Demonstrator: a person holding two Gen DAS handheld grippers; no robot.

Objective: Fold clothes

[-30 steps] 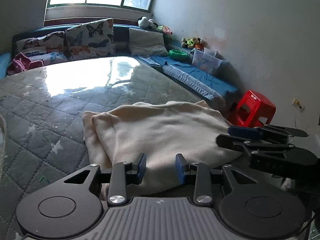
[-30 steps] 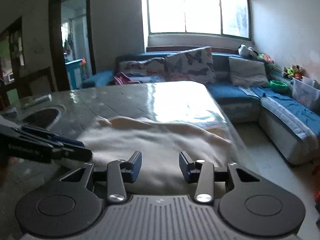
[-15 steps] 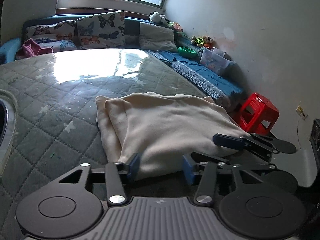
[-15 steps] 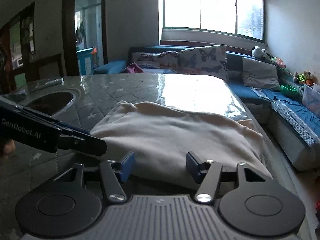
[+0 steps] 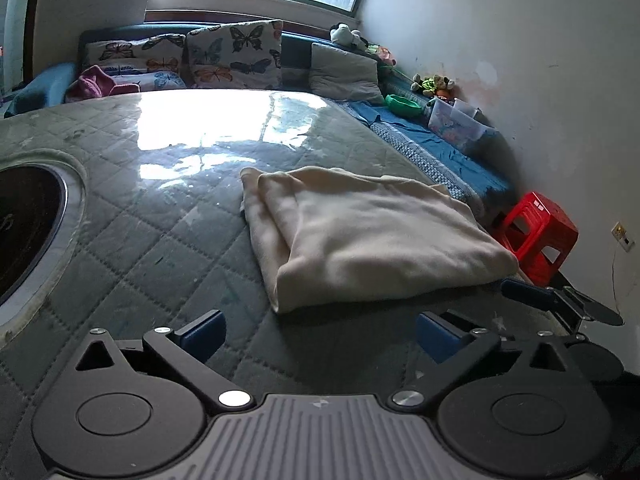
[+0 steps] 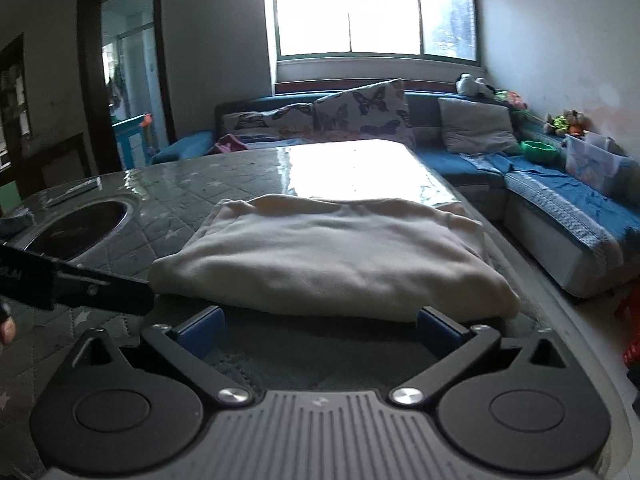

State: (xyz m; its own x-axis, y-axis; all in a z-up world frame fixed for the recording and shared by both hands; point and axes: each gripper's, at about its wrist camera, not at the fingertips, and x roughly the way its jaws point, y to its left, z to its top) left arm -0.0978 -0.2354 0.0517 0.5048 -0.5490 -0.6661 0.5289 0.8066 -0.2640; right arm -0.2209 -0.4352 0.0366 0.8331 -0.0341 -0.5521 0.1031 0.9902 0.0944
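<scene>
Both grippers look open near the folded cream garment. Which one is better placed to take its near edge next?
Probably right. The right gripper is open, squarely facing the cream garment, its near edge just ahead. The left gripper, also open, sits off its near-left corner.

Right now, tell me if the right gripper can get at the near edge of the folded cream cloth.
Probably yes. The right gripper is open, with the cream cloth straight ahead and its near edge just beyond the fingertips. Nothing lies between them; the left gripper sits off to the side.

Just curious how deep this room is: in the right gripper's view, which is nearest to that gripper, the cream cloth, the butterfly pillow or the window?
1. Cream cloth, just ahead on the table.
2. Butterfly pillow, on the sofa.
3. Window, back wall.
</scene>
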